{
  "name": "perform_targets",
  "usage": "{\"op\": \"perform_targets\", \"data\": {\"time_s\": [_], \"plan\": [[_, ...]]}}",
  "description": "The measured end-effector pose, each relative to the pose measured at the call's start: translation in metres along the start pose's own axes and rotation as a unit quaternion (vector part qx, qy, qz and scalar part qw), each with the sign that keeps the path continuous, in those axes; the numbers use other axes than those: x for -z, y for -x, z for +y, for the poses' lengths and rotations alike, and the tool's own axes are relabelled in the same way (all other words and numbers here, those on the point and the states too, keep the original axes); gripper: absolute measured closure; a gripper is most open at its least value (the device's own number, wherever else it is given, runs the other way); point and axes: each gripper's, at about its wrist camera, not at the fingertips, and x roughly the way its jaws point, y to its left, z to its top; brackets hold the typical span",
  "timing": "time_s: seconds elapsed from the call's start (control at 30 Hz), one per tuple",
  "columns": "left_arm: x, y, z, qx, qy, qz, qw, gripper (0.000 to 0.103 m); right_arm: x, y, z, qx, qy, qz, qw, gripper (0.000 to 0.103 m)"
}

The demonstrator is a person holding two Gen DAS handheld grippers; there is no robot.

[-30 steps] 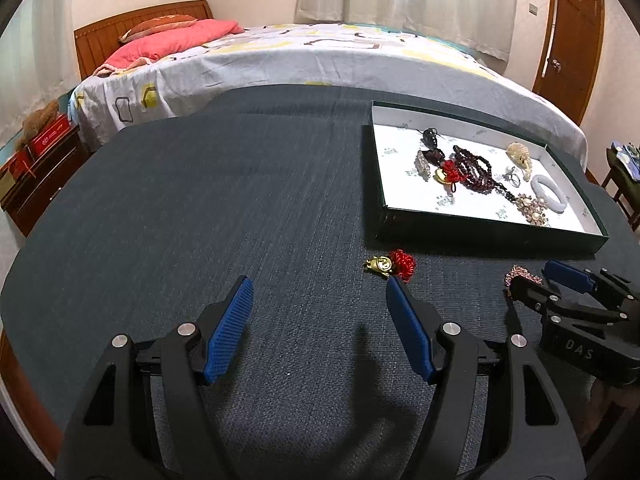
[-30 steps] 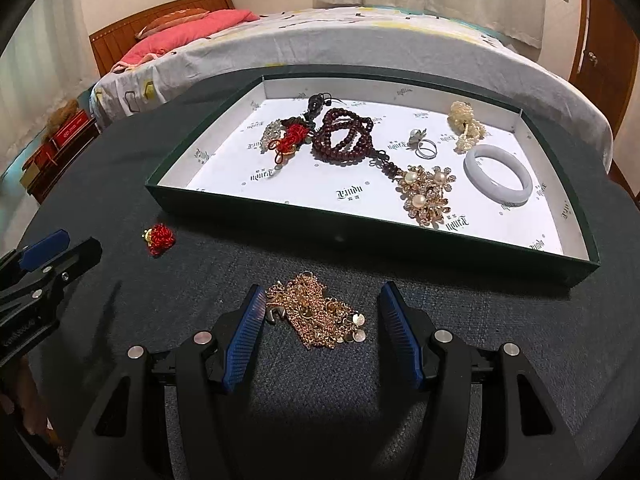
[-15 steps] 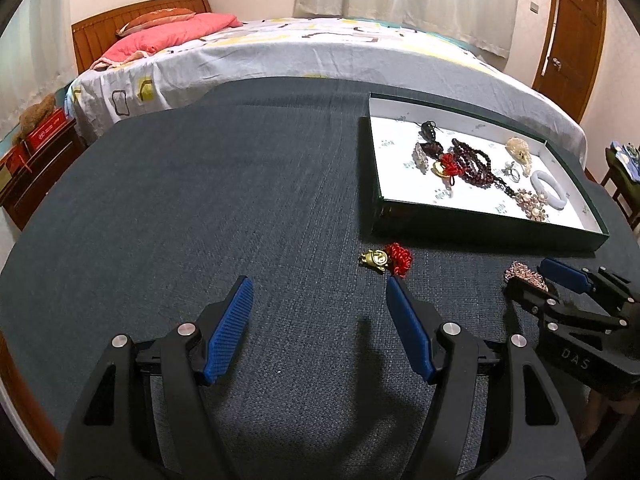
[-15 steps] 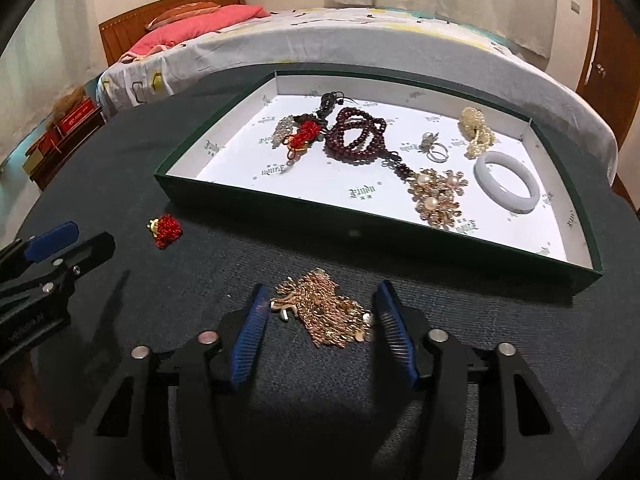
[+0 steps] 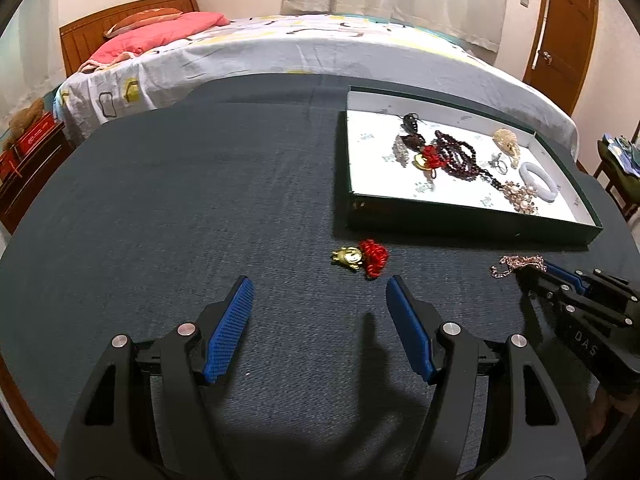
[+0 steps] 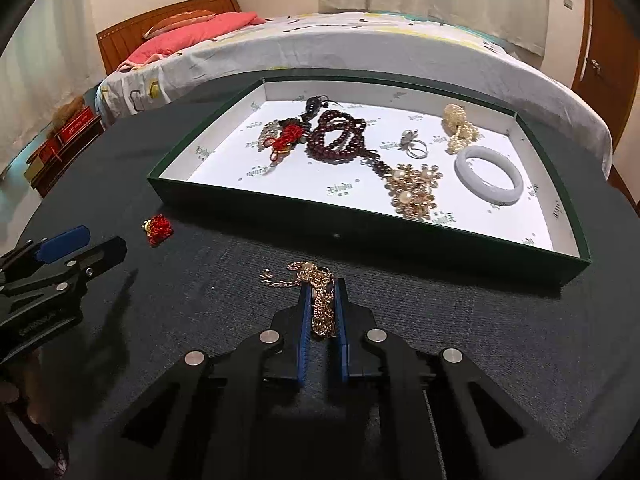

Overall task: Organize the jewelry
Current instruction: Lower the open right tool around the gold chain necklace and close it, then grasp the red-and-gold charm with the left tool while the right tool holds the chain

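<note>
Left wrist view: the left gripper [image 5: 318, 312] is held spread above the dark desk [image 5: 180, 200], nothing between its pads. The red-and-gold charm [image 5: 362, 258] lies just beyond, at about 1 o'clock; it is judged light and rigid enough to be pinched across its body. At 3 o'clock the right gripper [image 5: 524, 274] is seen pinching a gold chain [image 5: 516, 264].

Right wrist view: the right gripper [image 6: 322, 284] is pressed together on the gold chain [image 6: 318, 296], which rests on the desk in front of the green tray [image 6: 360, 216] at 12 o'clock. The chain is judged limp and prone to slip, so the bunched middle is favoured. Against the earlier frame, the jaws have just been closing around the chain.
</note>
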Motion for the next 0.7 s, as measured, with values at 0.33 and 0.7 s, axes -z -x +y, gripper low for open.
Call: {"op": "perform_targets", "data": {"time_s": [0.33,0.7], "plan": [[-0.009,-0.009,-0.015,0.015,-0.008,0.001,0.9998,0.036,-0.004,0.021,-0.03,0.02,-0.025,-0.026,0.999,0.091],[-0.021,-0.031,-0.021,0.025,-0.01,0.016,0.9995,0.045,0.0,0.024,-0.054,0.02,-0.052,-0.03,0.998,0.091]]}}
